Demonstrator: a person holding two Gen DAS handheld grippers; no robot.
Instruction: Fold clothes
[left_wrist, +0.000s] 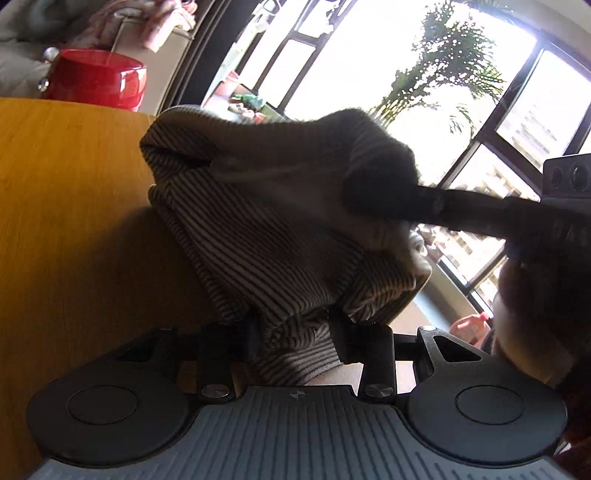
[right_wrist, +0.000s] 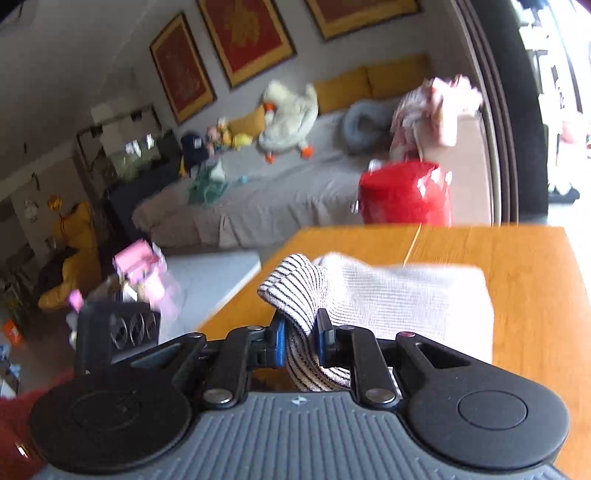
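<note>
Striped top (left_wrist: 280, 236) bunched and lifted over the wooden table (left_wrist: 62, 206), pinched at one edge between the left gripper (left_wrist: 295, 332) fingers, at another between the right gripper (right_wrist: 301, 336) fingers. Beyond the table's far edge, red pot (right_wrist: 404, 194); behind, grey sofa (right_wrist: 258, 199) with goose toy (right_wrist: 288, 114).

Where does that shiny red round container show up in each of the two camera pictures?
Left wrist view: the shiny red round container sits at the upper left, beyond the far edge of the orange wooden table.
Right wrist view: it stands right of centre, just past the table's far edge.
Shared landmark: the striped knitted garment pinched in both tongs.
</note>
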